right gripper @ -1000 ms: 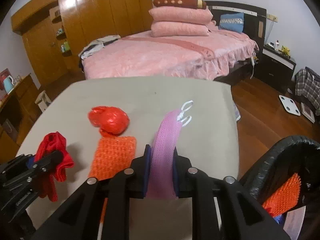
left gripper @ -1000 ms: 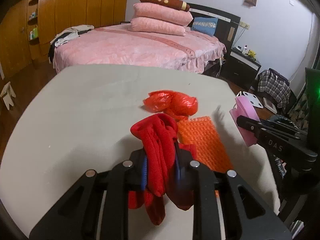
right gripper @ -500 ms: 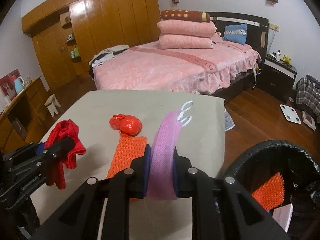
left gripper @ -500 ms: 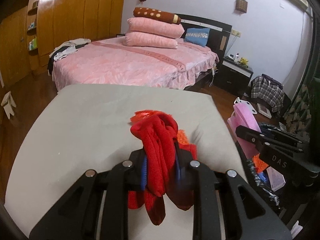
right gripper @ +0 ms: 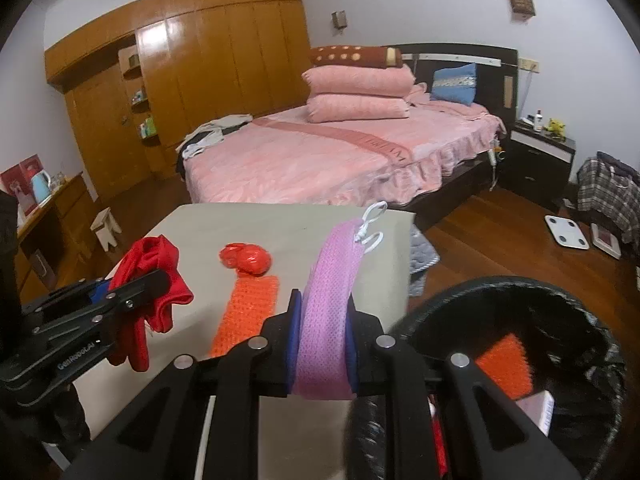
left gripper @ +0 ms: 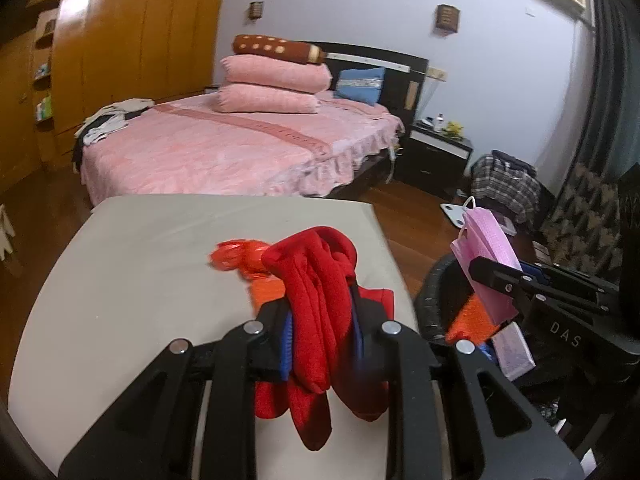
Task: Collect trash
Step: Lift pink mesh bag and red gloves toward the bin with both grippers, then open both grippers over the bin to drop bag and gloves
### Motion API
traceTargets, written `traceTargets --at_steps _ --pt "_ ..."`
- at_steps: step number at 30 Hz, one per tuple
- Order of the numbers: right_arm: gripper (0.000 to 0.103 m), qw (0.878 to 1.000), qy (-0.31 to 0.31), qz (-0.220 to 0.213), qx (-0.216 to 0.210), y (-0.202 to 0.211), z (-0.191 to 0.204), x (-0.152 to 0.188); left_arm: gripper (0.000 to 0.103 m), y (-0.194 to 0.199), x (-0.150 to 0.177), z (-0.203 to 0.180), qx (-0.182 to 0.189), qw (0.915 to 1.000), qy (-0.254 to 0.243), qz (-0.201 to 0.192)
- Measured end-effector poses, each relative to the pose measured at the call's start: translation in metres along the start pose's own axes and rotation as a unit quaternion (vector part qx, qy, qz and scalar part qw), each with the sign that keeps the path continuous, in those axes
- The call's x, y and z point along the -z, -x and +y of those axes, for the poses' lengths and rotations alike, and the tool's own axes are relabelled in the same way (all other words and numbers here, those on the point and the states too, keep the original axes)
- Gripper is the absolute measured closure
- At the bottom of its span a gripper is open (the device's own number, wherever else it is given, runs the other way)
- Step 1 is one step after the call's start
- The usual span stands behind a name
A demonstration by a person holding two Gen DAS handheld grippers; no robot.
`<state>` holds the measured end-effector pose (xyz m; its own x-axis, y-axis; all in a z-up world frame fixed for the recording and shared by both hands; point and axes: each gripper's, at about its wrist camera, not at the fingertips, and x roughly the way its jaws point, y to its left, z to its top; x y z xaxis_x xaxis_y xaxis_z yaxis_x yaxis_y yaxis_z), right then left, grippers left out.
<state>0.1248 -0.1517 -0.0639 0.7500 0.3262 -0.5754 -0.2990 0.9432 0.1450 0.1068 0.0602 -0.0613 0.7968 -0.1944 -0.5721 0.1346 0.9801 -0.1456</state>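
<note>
Red cloth (left gripper: 320,280) sits pinched between the closed fingers of the left gripper (left gripper: 322,340), bunched above the jaws and hanging in folds below them, so its long axis runs roughly up and down. In the right wrist view the same cloth (right gripper: 150,280) shows at the far left, held above the near left part of the table (right gripper: 192,240).

On the grey tabletop, further right, lies a crumpled red bag (right gripper: 246,259), and just in front of it an orange mesh strip (right gripper: 248,312) lies flat with its long axis running from the near edge toward the bag; whether the two touch is hard to tell.

Next comes the right gripper (right gripper: 322,344), closed on a pink mesh strip (right gripper: 332,304). That strip stands out forward and slightly up along the fingers, pointing toward the bed (right gripper: 320,160), with white loops (right gripper: 370,226) at its far tip. From the left wrist camera the pink strip (left gripper: 486,260) is seen side-on, tilted, above the bin.

At the far right a black-lined bin (right gripper: 520,292) stands on the floor just beside the table's right edge. Inside it lie an orange mesh piece (right gripper: 504,364) and a pale pink packet (right gripper: 538,410).
</note>
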Motion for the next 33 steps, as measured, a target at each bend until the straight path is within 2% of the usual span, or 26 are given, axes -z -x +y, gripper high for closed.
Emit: traceTargets --at_steps 18,33 --pt "0.084 0.996 -0.035 -0.014 0.077 0.052 -0.082 0.021 0.080 -0.018 0.000 -0.094 0.080 0.9950 -0.060 0.001" --pt "0.084 0.991 -0.054 -0.012 0.123 0.075 -0.141 0.037 0.080 -0.058 0.004 -0.166 0.141 0.9844 -0.103 0.017"
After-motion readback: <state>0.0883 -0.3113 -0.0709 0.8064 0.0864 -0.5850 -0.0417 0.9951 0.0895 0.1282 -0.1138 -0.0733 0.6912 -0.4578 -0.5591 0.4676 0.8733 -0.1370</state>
